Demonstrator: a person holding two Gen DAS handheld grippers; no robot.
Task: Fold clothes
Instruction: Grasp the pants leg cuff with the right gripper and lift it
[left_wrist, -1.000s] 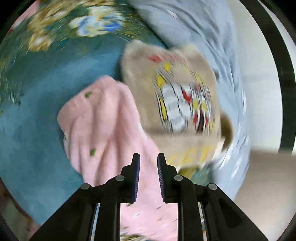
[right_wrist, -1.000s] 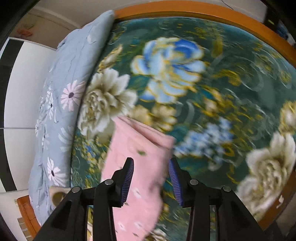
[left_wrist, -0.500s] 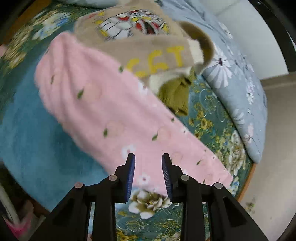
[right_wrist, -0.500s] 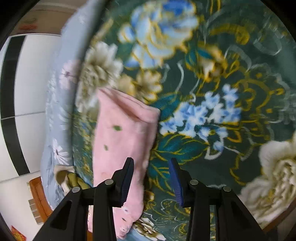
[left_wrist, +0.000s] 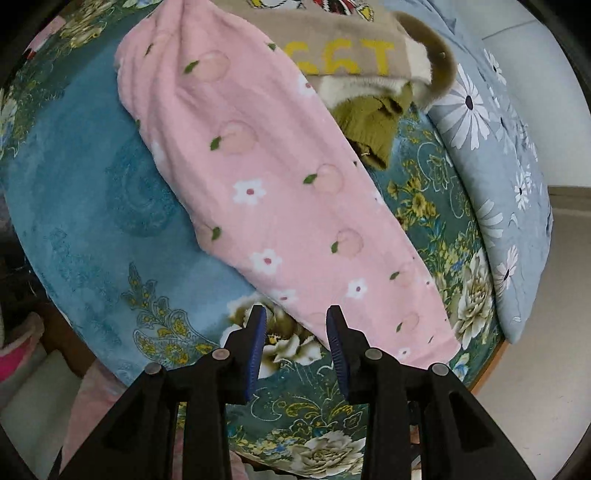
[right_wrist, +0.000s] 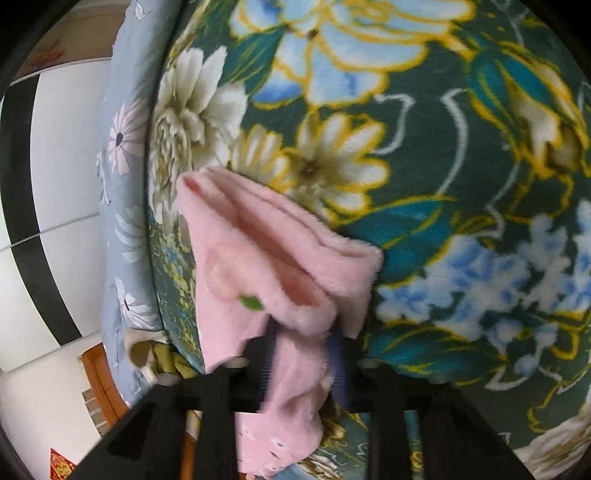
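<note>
A pink fleece garment (left_wrist: 258, 184) printed with peaches and small flowers lies in a long diagonal strip on the floral bed blanket (left_wrist: 92, 206). My left gripper (left_wrist: 295, 325) hovers open at the strip's lower edge, holding nothing. In the right wrist view the garment's layered end (right_wrist: 258, 266) bunches up between the fingers of my right gripper (right_wrist: 304, 354). The jaws still stand apart around the cloth, and the fabric hides part of both fingers.
A beige sweater (left_wrist: 332, 51) with yellow letters and an olive garment (left_wrist: 373, 122) lie at the garment's far end. A blue-grey daisy quilt (left_wrist: 491, 166) runs along the bed's side. The bed's wooden edge and pale floor (left_wrist: 546, 332) are at right.
The left gripper pulled back from the clothes pile to the pink strip's lower edge. The right gripper advanced onto the garment's end, so the cloth now sits between its fingers.
</note>
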